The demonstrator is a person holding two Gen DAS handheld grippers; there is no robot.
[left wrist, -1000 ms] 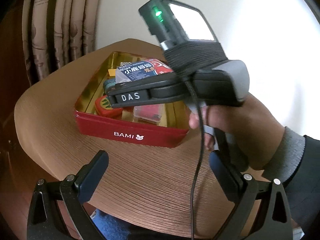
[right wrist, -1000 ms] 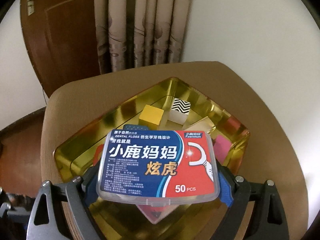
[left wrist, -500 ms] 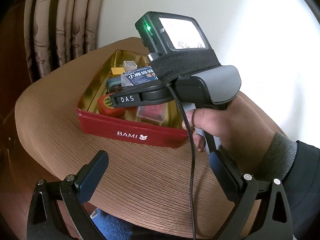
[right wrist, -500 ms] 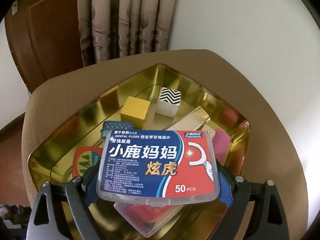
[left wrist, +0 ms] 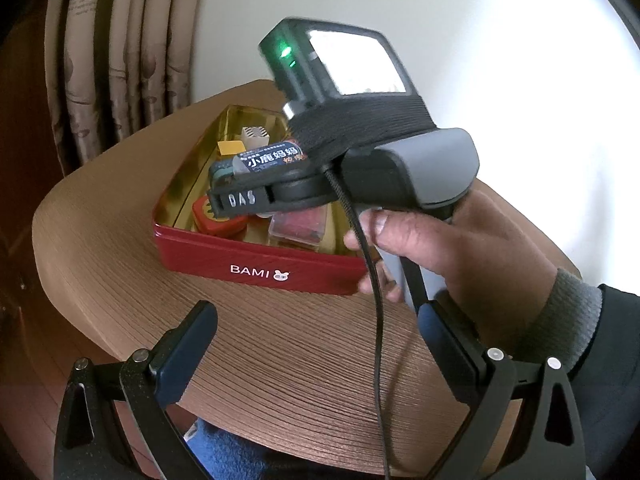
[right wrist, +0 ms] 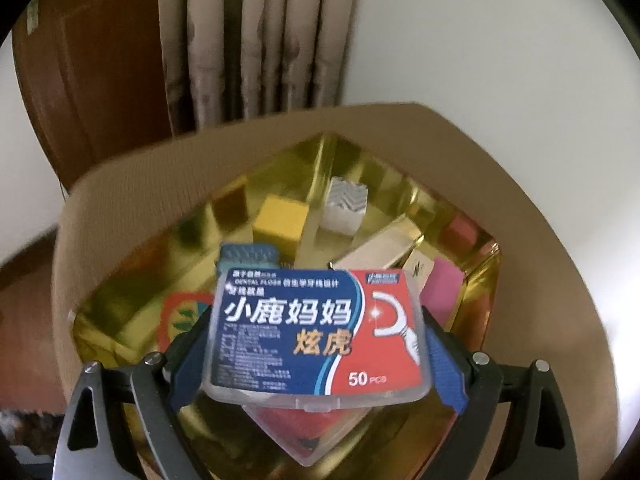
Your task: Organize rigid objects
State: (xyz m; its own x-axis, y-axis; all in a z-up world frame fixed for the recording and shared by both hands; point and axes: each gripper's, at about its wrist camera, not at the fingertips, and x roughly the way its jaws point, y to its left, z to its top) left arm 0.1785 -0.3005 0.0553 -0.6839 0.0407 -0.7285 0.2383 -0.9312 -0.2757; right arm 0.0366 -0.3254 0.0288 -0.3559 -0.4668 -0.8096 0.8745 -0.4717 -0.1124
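Observation:
My right gripper is shut on a clear dental floss box with a blue and red label, and holds it over the red tin with a gold inside. The box also shows in the left wrist view, held above the tin. In the tin lie a yellow cube, a zigzag-patterned cube, a cream box, a pink block, a teal piece, an orange strawberry tin and a clear case with red contents. My left gripper is open and empty over the table in front of the tin.
The tin sits on a round wooden table. Curtains and a brown door stand behind it, beside a white wall. A blue cloth shows below the table's near edge.
My right gripper has carried the floss box forward and lower over the tin, so the tin's contents look closer. My left gripper has stayed in place.

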